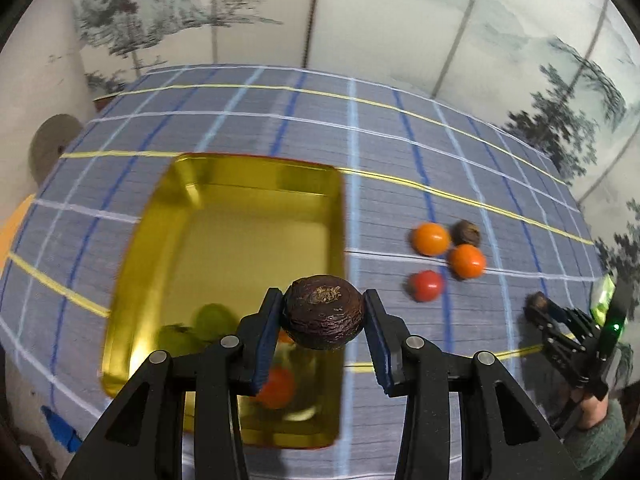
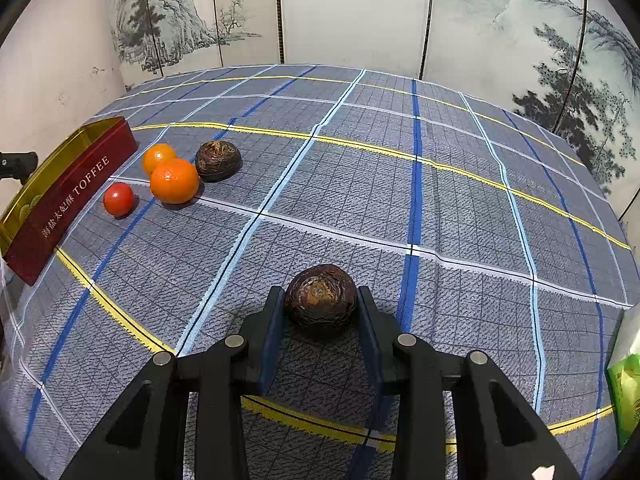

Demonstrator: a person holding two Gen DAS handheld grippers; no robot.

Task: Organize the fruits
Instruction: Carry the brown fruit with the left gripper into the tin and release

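We see dark wrinkled fruit [image 1: 326, 312] clamped between left gripper [image 1: 325, 322] pads, lifted above right edge of gold tin [image 1: 160, 216]. Inside tin: green fruits [image 1: 200, 326], orange-red fruit [image 1: 278, 386], blurred. Our right gripper [image 2: 320, 304] clenches second dark fruit [image 2: 320, 294], low on checked tablecloth [image 2: 440, 200]. Between them on cloth: two oranges [image 2: 174, 181], small red tomato [image 2: 118, 199], third dark fruit [image 2: 218, 160], clustered, near tin's red wall. Green packet [image 2: 626, 392] at right edge. Painted screen [image 2: 360, 8] behind table.
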